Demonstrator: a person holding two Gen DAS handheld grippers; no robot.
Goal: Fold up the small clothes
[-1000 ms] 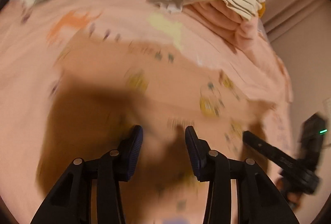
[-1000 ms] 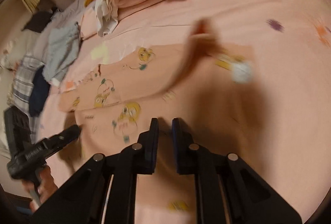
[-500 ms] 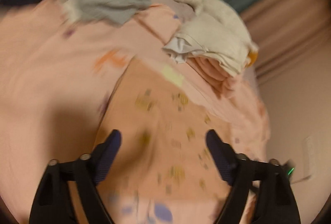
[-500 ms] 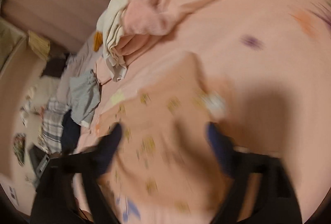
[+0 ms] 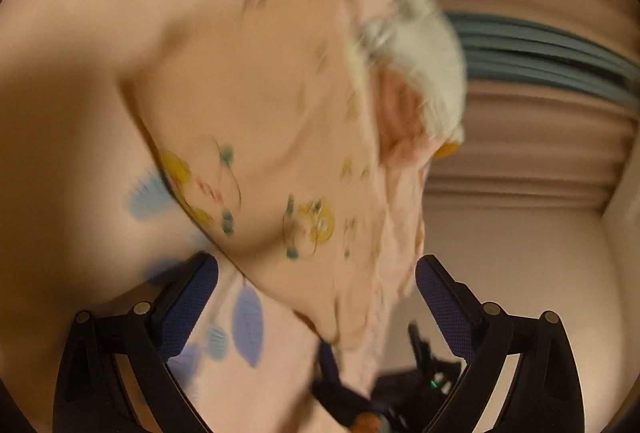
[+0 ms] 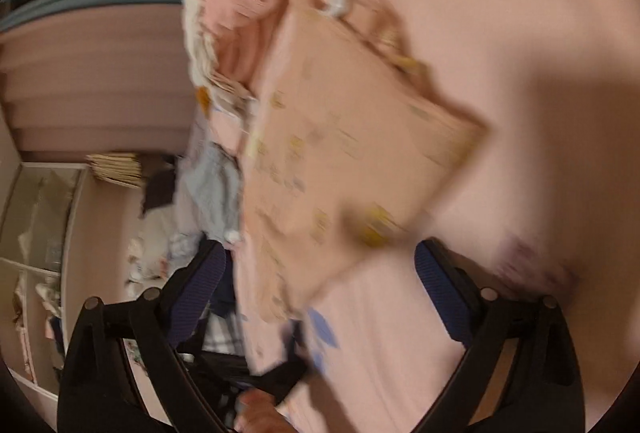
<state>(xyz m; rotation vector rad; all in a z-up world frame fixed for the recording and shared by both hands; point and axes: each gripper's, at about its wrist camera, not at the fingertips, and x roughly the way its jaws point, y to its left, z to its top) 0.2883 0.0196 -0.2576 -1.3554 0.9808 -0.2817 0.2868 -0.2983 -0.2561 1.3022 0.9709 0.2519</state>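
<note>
Two black grippers, left (image 5: 316,289) and right (image 6: 320,281), spread wide and empty above a folded peach cartoon-print garment (image 5: 280,137) on the pink bed (image 5: 68,81), unfolded clothes (image 6: 216,193) heaped near its edge.

- The left gripper (image 5: 316,297), part-closed a second ago, is opening wide, nothing between its pads.
- The right gripper (image 6: 320,285), nearly shut earlier, stands wide.
- Both views are now rolled; the garment (image 5: 272,137) lies released.

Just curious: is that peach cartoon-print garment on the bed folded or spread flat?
Folded, it seems: the garment lies as a compact shape with doubled layers along one edge. Blur hides details.
</note>
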